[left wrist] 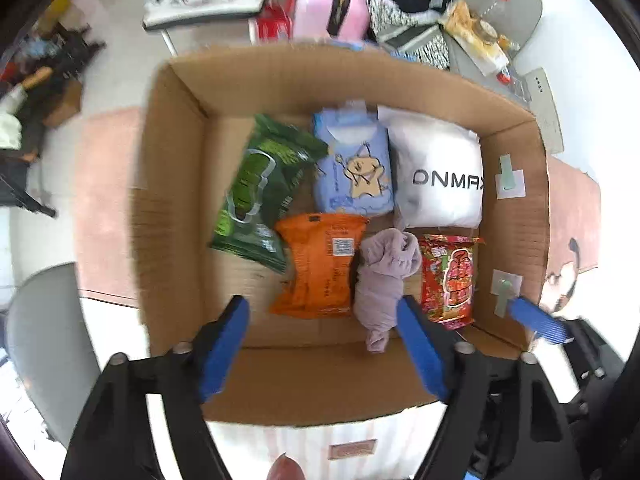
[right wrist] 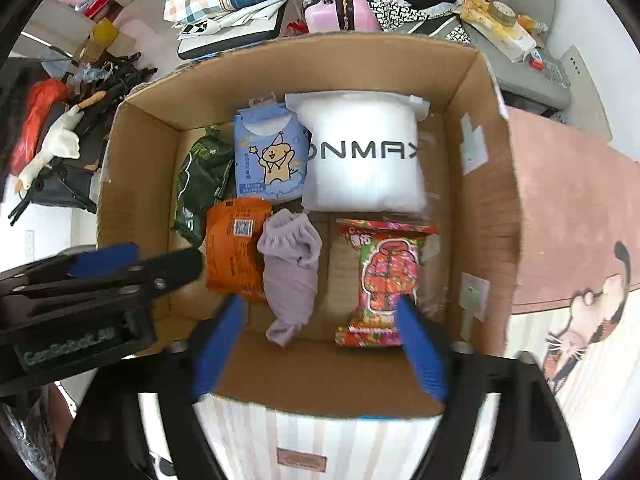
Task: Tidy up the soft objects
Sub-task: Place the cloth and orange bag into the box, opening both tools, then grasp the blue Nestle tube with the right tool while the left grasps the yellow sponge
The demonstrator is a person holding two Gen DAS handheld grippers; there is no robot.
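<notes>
Both grippers hang over the near wall of an open cardboard box (right wrist: pixel 496 184), and both have their blue fingers spread wide with nothing held between them. The left gripper (left wrist: pixel 322 312) sits above the near left part of the box, and its own view is a bit blurry. Between its fingers, down on the box floor, lie the orange packet (left wrist: pixel 320 264) and the crumpled purple cloth (left wrist: pixel 384 280); the cloth's low end is close to its right finger. The right gripper (right wrist: pixel 320 312) hangs over the near middle. In its view the purple cloth (right wrist: pixel 290 272) lies between the fingers, and the red flowery packet (right wrist: pixel 384 276) lies just beside its right finger, which covers the packet's near corner. The orange packet (right wrist: pixel 236 252) touches the cloth on the left. Farther back, the green packet (left wrist: pixel 260 188) leans by the left wall. Next to it is the blue packet with a cartoon bear (right wrist: pixel 272 156). The white ONMAX bag (right wrist: pixel 364 160) fills the far right corner. Behind the box stands a pink suitcase (right wrist: pixel 340 4).
</notes>
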